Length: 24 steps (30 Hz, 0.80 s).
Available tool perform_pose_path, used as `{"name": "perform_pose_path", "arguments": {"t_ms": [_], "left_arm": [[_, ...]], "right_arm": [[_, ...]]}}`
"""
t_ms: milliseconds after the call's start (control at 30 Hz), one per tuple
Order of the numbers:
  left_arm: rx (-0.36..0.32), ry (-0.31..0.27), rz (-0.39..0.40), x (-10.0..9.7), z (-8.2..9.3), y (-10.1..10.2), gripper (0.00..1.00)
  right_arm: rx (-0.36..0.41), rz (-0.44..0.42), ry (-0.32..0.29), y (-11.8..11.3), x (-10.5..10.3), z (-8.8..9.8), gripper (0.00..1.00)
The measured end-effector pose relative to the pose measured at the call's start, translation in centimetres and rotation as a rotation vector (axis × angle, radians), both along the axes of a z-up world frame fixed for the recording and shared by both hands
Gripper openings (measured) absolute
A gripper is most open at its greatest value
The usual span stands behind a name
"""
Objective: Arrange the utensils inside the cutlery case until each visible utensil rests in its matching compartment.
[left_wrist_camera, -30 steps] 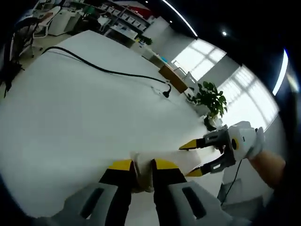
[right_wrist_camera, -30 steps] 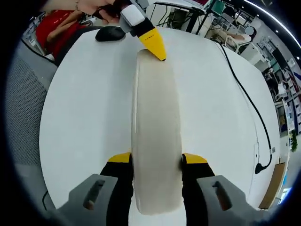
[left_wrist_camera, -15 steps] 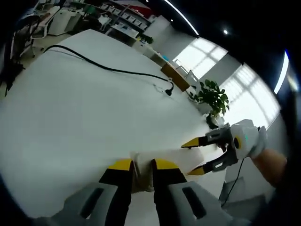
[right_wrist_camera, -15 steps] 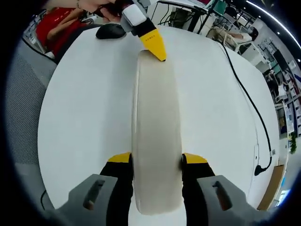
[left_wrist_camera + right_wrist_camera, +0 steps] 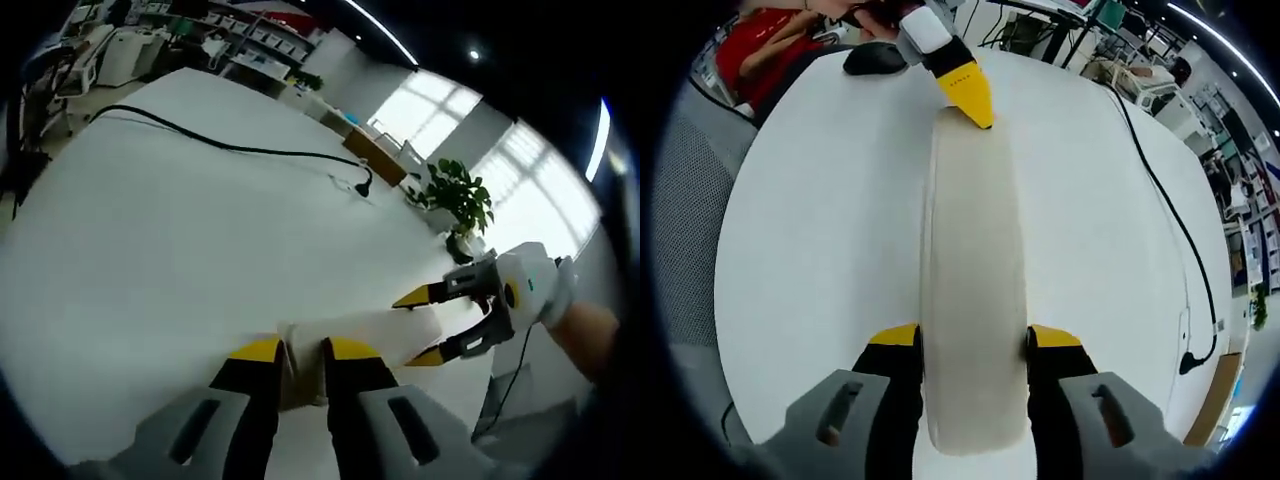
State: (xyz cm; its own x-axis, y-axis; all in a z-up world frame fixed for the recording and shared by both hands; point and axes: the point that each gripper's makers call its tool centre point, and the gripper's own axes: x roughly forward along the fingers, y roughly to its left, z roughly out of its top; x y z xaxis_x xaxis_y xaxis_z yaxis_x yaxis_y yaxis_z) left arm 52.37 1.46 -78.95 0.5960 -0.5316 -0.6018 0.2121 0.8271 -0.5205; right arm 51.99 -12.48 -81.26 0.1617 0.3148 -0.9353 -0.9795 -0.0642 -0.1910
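1. The cutlery case (image 5: pixel 973 290) is a long, cream-white closed box with rounded ends and a smooth, matte surface. It is held above the white table (image 5: pixel 820 250); whether it touches the top I cannot tell.
2. The right hand-held gripper (image 5: pixel 973 345) is clenched on one end of the case, its yellow-tipped black jaws pressed against the two long sides.
3. The left hand-held gripper (image 5: pixel 297 355) grips the opposite end, jaws nearly together on the case's narrow edge (image 5: pixel 340 335); in the right gripper view its yellow tip touches the far end of the case.
4. The table is round-edged, plain and smooth. A black cable (image 5: pixel 230 148) runs across it, well apart from the case, ending in a plug.
5. A dark computer mouse (image 5: pixel 875 58) lies near the table's far edge, beside a person's hand.
6. A potted green plant (image 5: pixel 458 205) stands beyond the table by bright windows.
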Motion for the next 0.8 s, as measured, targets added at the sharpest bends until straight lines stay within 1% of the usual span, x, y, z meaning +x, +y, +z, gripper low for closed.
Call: {"name": "perform_pose_path", "arguments": {"t_ms": [33, 67, 100, 167, 300, 367, 433, 467, 533, 600, 667, 800], "left_arm": [[0.005, 0.000, -0.005, -0.1, -0.1, 0.0, 0.17], [0.028, -0.008, -0.020, -0.3, -0.2, 0.0, 0.16], [0.025, -0.023, -0.016, -0.2, 0.0, 0.0, 0.16], [0.024, -0.015, -0.015, -0.2, 0.0, 0.1, 0.16], [0.039, -0.023, -0.017, 0.0, 0.0, 0.2, 0.16], [0.059, -0.041, -0.020, 0.1, 0.2, 0.4, 0.16], [0.066, -0.073, -0.011, 0.4, 0.8, 0.6, 0.16], [0.066, -0.076, -0.013, 0.4, 0.9, 0.7, 0.16], [0.055, -0.088, -0.013, 0.7, 1.3, 0.7, 0.16], [0.051, -0.094, -0.006, 0.9, 1.6, 0.8, 0.17], [0.050, -0.099, -0.005, 0.9, 1.7, 0.8, 0.17], [0.063, -0.106, -0.006, 1.0, 1.9, 1.0, 0.17]], "right_arm": [[-0.008, 0.006, -0.007, -0.1, 0.1, -0.1, 0.40], [-0.011, 0.006, -0.008, -0.2, 0.1, -0.1, 0.40], [-0.005, -0.003, -0.004, -0.1, 0.1, 0.0, 0.40], [-0.004, -0.002, -0.004, -0.2, 0.1, 0.0, 0.40], [-0.002, -0.005, 0.002, -0.1, 0.2, 0.0, 0.40], [-0.003, -0.006, 0.005, -0.2, 0.2, 0.1, 0.40], [-0.006, -0.003, 0.001, -0.3, 0.4, 0.3, 0.40], [-0.006, -0.003, -0.003, -0.4, 0.5, 0.5, 0.41], [0.004, -0.007, -0.013, -0.7, 0.6, 1.3, 0.44], [0.039, -0.015, -0.007, -0.8, 0.5, 2.2, 0.44], [0.050, -0.034, -0.001, -1.5, 0.6, 2.8, 0.46], [0.099, -0.075, -0.028, -2.7, 1.0, 4.3, 0.45]]}}
